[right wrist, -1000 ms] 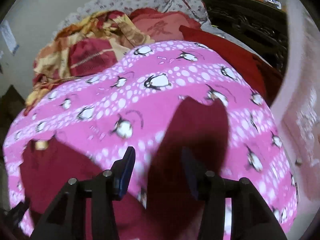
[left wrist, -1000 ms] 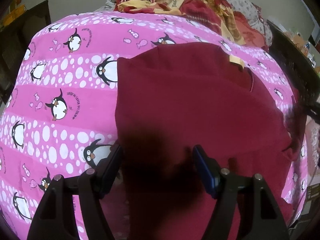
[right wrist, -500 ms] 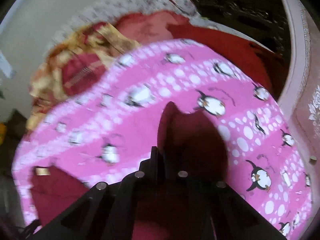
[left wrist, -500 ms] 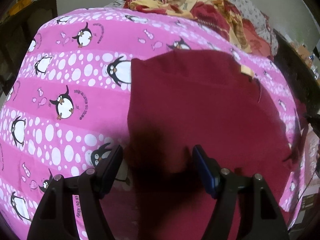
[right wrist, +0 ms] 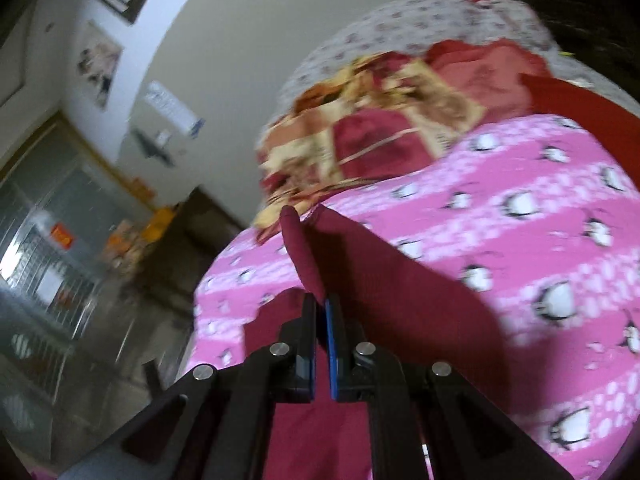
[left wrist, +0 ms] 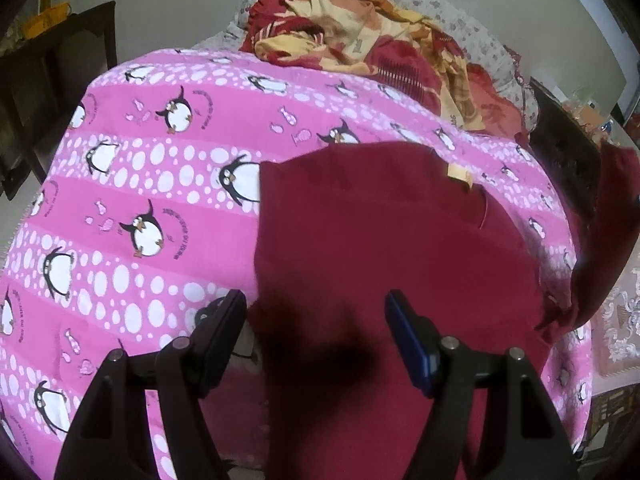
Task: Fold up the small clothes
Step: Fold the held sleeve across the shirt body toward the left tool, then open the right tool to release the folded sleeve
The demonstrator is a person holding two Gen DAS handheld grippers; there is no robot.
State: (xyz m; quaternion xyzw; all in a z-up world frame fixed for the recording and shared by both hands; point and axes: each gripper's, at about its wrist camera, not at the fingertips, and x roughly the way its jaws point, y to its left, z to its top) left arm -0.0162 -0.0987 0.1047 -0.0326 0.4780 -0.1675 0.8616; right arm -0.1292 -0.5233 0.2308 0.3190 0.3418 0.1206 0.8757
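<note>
One maroon garment (left wrist: 380,240) lies spread flat on the pink penguin-print bedspread (left wrist: 140,184), a small tan label (left wrist: 459,172) near its far edge. At its right corner the right gripper (right wrist: 321,308) is clamped on a fold of the cloth (right wrist: 304,256), which stands up from between the closed tips. The left gripper (left wrist: 316,312) hangs wide apart over the garment's near left part, gripping nothing. Crumpled red-and-yellow bedding (left wrist: 368,36) is heaped at the far end of the bed.
</note>
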